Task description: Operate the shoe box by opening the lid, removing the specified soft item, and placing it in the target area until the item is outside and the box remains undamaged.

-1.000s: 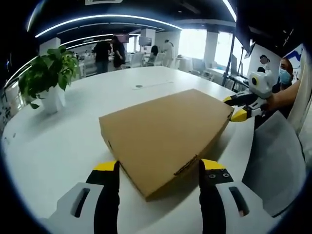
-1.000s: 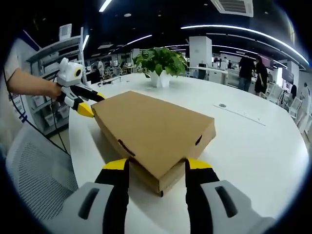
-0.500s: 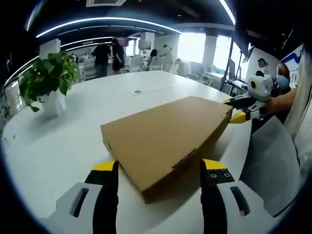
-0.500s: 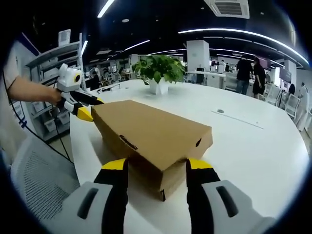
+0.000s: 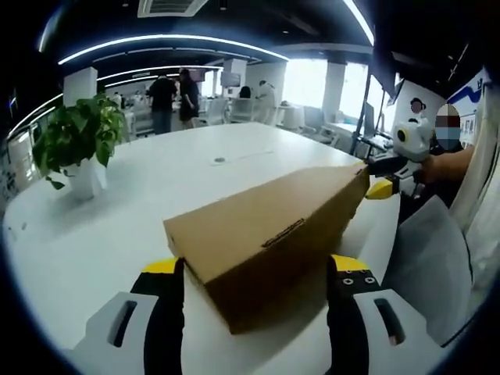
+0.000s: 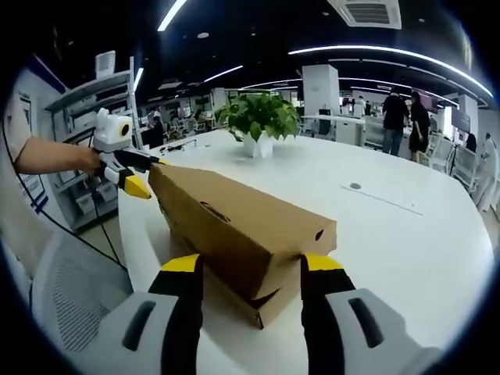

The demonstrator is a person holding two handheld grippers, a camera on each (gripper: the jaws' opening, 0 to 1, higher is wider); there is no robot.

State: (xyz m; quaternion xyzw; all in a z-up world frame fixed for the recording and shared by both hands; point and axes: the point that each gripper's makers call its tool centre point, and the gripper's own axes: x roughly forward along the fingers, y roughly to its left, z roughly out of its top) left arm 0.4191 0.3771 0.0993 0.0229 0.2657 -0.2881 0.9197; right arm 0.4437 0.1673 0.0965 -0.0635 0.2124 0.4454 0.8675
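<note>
Lifted lid point(image 6: 234, 223) higher than a second before, box point(image 5: 266, 246) sitting on white tabletop point(image 5: 141, 203). Left tool point(image 5: 254, 293) and right tool point(image 6: 244, 285) spread wide, straddling opposite corners. Opening step; next, swing fully back, reach inside.

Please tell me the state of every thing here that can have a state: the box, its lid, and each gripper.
shoe box: resting on the white table, undamaged.
lid: partly lifted, gap at the near corner.
left gripper: open, jaws at either side of a box corner.
right gripper: open, jaws at either side of the opposite corner.
potted plant: upright.
</note>
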